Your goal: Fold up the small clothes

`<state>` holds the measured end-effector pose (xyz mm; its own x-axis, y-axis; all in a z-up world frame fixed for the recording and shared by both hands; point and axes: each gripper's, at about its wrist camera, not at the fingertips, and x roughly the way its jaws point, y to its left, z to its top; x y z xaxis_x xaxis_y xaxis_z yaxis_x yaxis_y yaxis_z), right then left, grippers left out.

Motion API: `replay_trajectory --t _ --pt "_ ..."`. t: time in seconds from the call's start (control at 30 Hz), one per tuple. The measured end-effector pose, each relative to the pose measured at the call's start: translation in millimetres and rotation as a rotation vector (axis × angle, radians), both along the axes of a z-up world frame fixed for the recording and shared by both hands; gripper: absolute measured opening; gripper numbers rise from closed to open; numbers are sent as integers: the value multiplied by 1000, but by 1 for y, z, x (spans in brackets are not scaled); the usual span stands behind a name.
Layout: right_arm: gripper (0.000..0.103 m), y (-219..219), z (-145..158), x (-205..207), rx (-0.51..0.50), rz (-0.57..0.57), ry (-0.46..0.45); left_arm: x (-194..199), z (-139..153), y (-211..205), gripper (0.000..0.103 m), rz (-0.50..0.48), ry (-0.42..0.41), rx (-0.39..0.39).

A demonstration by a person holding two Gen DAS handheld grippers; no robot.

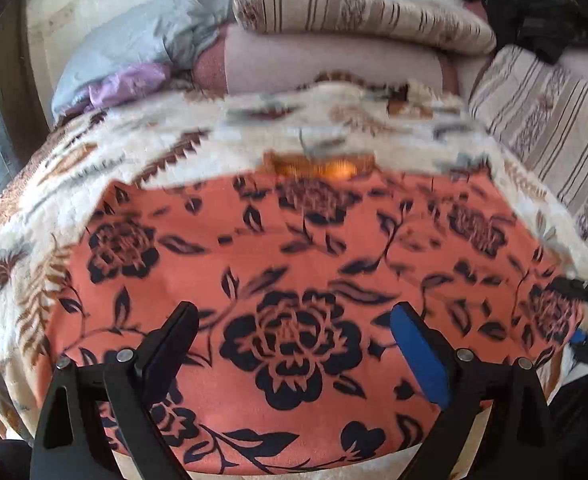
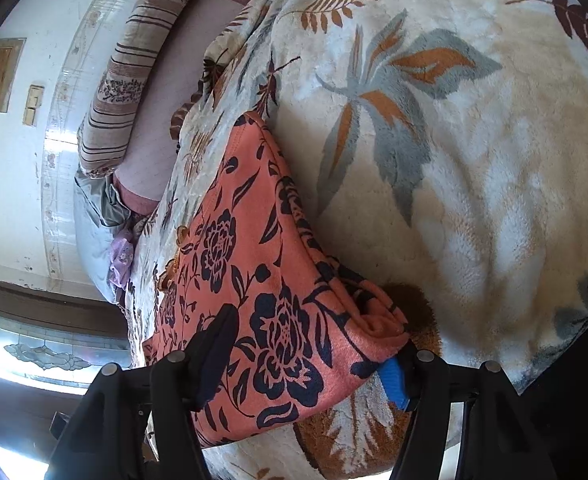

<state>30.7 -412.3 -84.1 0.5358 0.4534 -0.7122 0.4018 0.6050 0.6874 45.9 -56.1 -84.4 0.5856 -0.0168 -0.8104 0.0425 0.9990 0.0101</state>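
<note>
Lying spread on the bed, the orange flowered garment (image 1: pixel 294 264) rests flat on the cream leaf-patterned blanket (image 1: pixel 94 160), with striped pillows (image 1: pixel 357 8) and a grey-blue bundle (image 1: pixel 134 40) well beyond it at the head of the bed.

In the left wrist view the cloth shows as one broad panel with no crease across its middle. The right wrist view shows layers of cloth stacked along the edge nearest the open blanket, bunched into a thick roll at the near corner, so I judge it is already doubled at least once. It is not yet a compact packet, so more folding and a final smoothing are left.

The left gripper (image 1: pixel 294 332) hovers over the near part of the garment with its jaws spread wide and only the flat printed surface showing between them; it grasps nothing.

The right gripper (image 2: pixel 309 356) sits at the near corner, jaws partly apart and straddling the cloth. The blue pad (image 2: pixel 393 380) lies just under the bunched corner while the dark finger (image 2: pixel 214 352) rests over the top surface. Whether the pads already press the cloth I cannot tell; it looks like a pinch being set up rather than a firm hold.
</note>
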Motion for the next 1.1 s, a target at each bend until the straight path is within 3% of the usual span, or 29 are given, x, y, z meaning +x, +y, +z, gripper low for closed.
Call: replay_trajectory --t 0.03,0.07,0.13,0.17,0.23,0.3,0.33,0.4,0.47,0.53,0.57,0.63,0.67,0.8,0.93,1.03,1.1 --pt "68 1 1 1 -8 4 0 3 -16 -2 98 -10 49 33" --pt "68 2 1 1 -14 9 1 -4 -14 -3 99 -21 -16 48" --pt "68 4 3 3 -37 37 -3 -7 -3 -4 98 -14 14 42" --pt "66 6 4 4 -61 58 -1 -9 8 -2 98 -9 -4 -3" --pt "53 10 7 5 -122 78 19 -18 34 6 98 -1 -129 -67" --pt "48 10 8 5 -140 81 29 -18 39 8 99 12 -197 -27" --pt "48 11 9 5 -146 78 34 -12 28 7 99 11 -160 5" --pt "56 13 9 7 -150 62 47 8 -20 5 100 -32 64 44" --pt "70 18 10 12 -136 56 41 -13 -23 4 103 -57 -112 51" --pt "73 28 13 19 -195 81 58 -17 -21 4 103 -74 -101 62" --pt "71 33 15 23 -233 103 62 -15 -19 8 103 -73 -79 37" --pt "28 40 19 33 -270 130 76 -13 -17 17 103 -74 -68 -18" --pt "20 42 24 36 -284 118 74 -13 -16 22 103 -70 -68 -38" --pt "16 76 78 44 -400 139 -62 -13 2 49 103 25 -110 -197" --pt "16 154 141 43 -531 288 -259 -11 21 107 103 204 -192 -366" --pt "16 218 154 33 -578 428 -356 -17 23 154 103 334 -226 -512" --pt "16 258 141 26 -592 529 -375 -17 19 174 103 371 -216 -610"
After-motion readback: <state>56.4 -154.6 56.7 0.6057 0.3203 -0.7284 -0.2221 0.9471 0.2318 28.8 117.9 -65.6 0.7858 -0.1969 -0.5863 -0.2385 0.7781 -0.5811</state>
